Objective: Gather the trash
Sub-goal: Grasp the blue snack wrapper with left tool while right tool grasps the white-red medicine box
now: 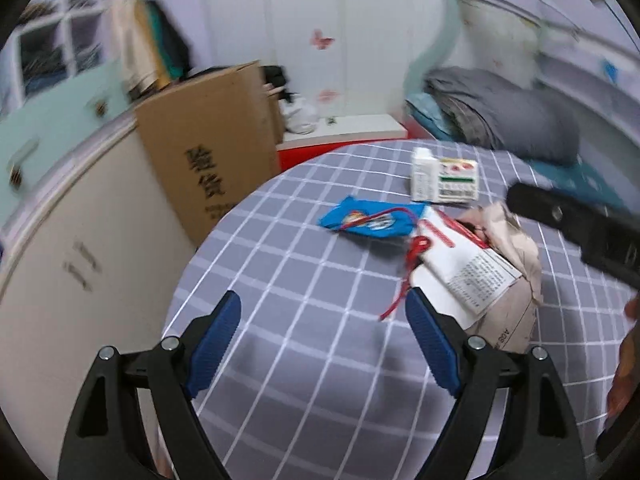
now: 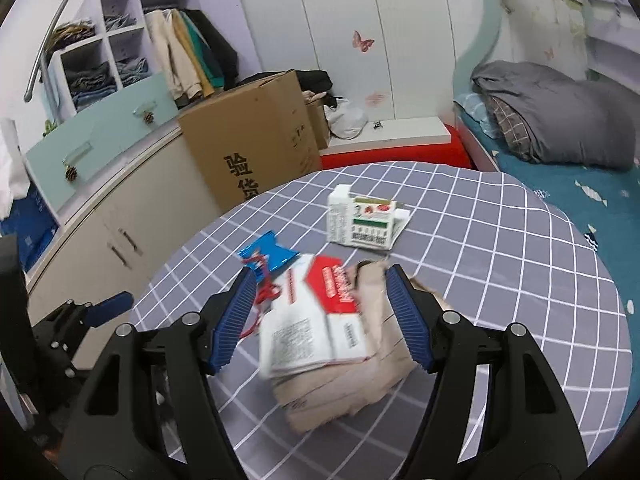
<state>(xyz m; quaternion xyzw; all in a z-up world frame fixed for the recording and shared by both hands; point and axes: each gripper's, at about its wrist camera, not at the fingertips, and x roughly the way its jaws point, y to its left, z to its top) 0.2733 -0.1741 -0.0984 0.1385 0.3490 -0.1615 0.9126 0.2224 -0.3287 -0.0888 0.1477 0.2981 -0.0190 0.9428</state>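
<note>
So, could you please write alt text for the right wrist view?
The open right tongs hover over a white-and-red paper bag and crumpled beige wrapping on a grey checked tablecloth; a blue wrapper and small carton lie beyond.

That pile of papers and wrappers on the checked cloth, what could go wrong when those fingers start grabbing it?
The white-and-red leaflet lies loose on crumpled brown paper, so the open right gripper might lift one and drop the other. The red string could snag and drag the blue wrapper along.

Cardboard box (image 2: pixel 256 140): black "验货" on side.
</note>
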